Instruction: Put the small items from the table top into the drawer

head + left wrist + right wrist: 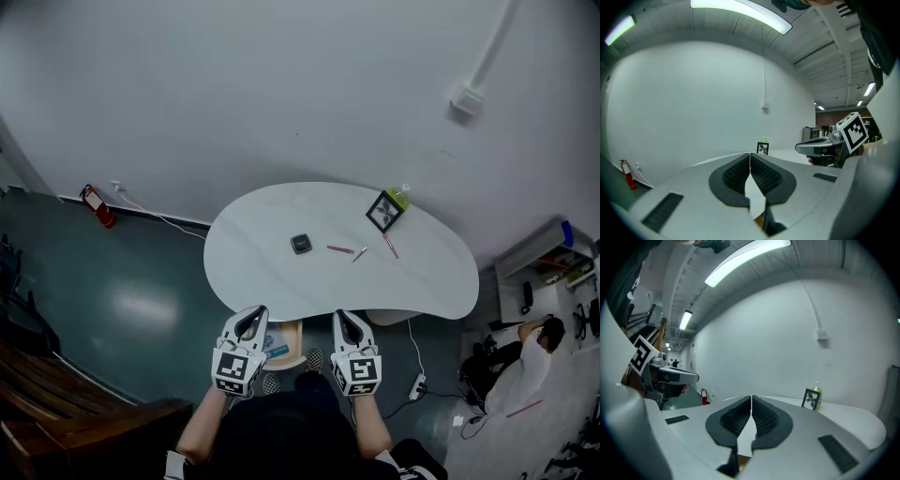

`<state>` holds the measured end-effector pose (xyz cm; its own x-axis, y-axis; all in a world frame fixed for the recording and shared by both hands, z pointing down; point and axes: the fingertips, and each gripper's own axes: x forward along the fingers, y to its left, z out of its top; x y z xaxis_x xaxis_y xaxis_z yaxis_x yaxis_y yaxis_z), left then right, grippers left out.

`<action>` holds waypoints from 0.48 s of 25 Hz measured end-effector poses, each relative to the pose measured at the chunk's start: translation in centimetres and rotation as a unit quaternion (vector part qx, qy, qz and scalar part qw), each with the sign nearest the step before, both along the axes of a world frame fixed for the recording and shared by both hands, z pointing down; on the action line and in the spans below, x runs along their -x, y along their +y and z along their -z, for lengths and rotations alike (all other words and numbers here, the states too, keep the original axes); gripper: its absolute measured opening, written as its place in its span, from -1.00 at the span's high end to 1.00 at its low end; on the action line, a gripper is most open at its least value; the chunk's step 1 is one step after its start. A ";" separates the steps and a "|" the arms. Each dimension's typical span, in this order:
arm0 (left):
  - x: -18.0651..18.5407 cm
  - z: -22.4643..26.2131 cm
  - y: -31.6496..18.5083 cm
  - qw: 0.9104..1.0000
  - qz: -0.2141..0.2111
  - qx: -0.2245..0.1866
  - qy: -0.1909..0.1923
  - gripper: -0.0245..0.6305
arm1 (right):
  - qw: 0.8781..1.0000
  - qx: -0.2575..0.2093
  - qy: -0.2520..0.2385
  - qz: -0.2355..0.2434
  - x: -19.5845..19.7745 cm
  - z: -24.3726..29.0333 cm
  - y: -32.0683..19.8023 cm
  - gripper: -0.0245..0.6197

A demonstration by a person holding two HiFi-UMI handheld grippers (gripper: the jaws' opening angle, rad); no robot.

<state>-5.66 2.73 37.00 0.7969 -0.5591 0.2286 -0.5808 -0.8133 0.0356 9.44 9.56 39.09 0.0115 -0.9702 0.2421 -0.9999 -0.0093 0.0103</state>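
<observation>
Head view: task looks barely started. Black box and pens lie mid-frame on table. Left gripper and right gripper pinched closed, empty, lower centre by drawer.

Left gripper: jaws pressed together tip to tip, nothing between them — pointing forward, nearly level.
Right gripper: jaws likewise together and empty, held just beside the left, parallel to it.
Forearms: both reach forward from the body, side by side.
</observation>
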 end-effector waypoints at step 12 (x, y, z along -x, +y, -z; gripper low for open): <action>-2.7 0.1 1.0 0.999 -0.040 -0.005 -0.004 0.86 | 0.999 0.003 -0.006 -0.031 -1.7 -0.5 1.6 0.82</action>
